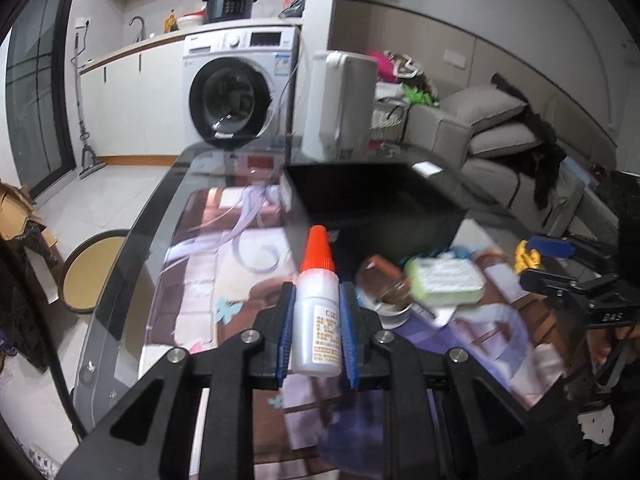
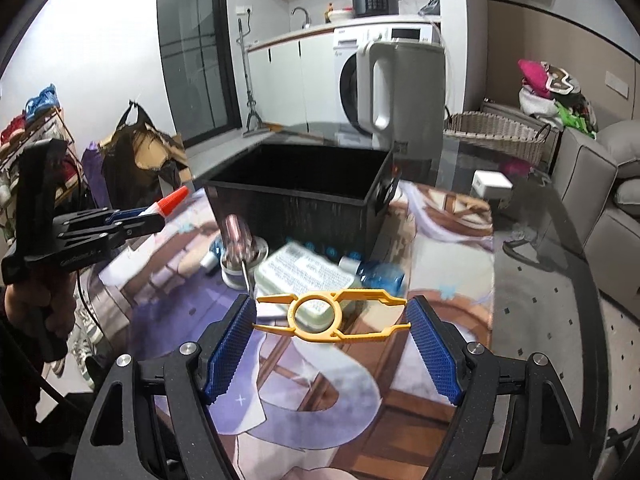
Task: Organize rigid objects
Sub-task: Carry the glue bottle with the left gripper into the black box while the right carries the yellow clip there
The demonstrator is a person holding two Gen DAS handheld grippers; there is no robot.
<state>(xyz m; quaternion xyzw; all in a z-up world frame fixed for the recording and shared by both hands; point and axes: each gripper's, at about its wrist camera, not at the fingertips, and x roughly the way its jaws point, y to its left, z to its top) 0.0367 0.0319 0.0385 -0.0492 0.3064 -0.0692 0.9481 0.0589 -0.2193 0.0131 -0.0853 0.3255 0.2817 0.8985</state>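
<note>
Glue bottle (image 1: pixel 317 312) clamped upright in the left gripper (image 1: pixel 317 320), red cap pointing toward the black bin (image 2: pixel 296 200) just ahead — the right gripper (image 2: pixel 332 316) spans a yellow plastic tool (image 2: pixel 332 314) lengthwise above the worktop (image 2: pixel 540 320), fingers wide, tips touching.

White washing machine (image 1: pixel 240 88) upper centre of left view, black pressure cooker (image 1: pixel 230 0) on top. White electric kettle (image 2: pixel 400 92) upper centre of right view. Wicker basket (image 2: pixel 494 132) right of kettle. Grey sofa (image 1: pixel 492 136) at right. Shoe rack (image 2: pixel 28 120) far left.
</note>
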